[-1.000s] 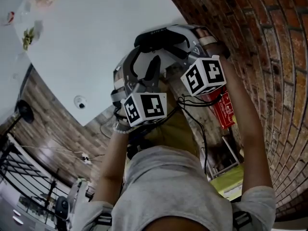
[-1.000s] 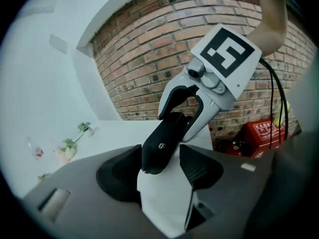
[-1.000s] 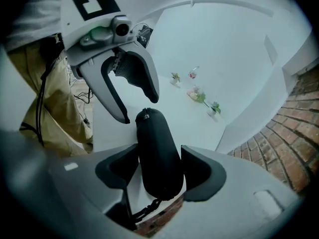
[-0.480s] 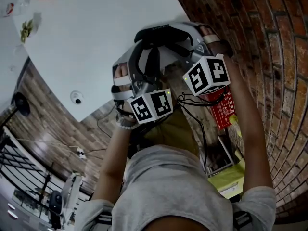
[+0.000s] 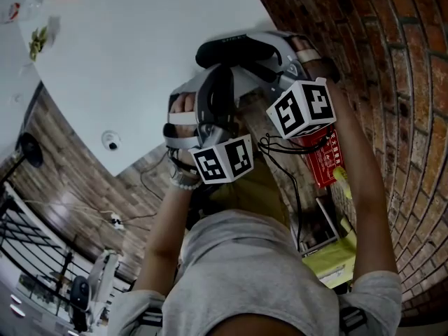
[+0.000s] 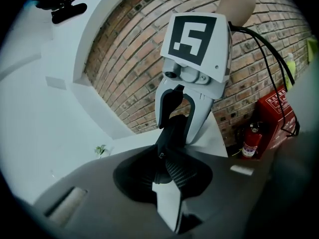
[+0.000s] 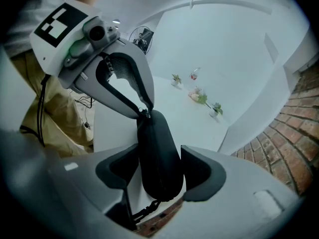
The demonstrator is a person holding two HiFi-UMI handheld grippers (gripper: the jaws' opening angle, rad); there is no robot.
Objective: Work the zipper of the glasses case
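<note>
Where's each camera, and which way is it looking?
Left gripper view: rides the left claw, facing the right claw and brick wall; forearm shows.
Right gripper view: rides the right claw, facing the left claw, whose jaws have just been closing onto the zipper pull, and white table; trousers show.
Head view: on the head, looking down at both claws; shirt, both arms.
Shared: the glasses case in the right claw.

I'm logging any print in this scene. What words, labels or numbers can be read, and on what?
Red box: white characters, too blurred to read.
Fire extinguisher: label too small to read.
Black piece above the grippers, head view: faint lettering, unreadable.
No text here is legible.
</note>
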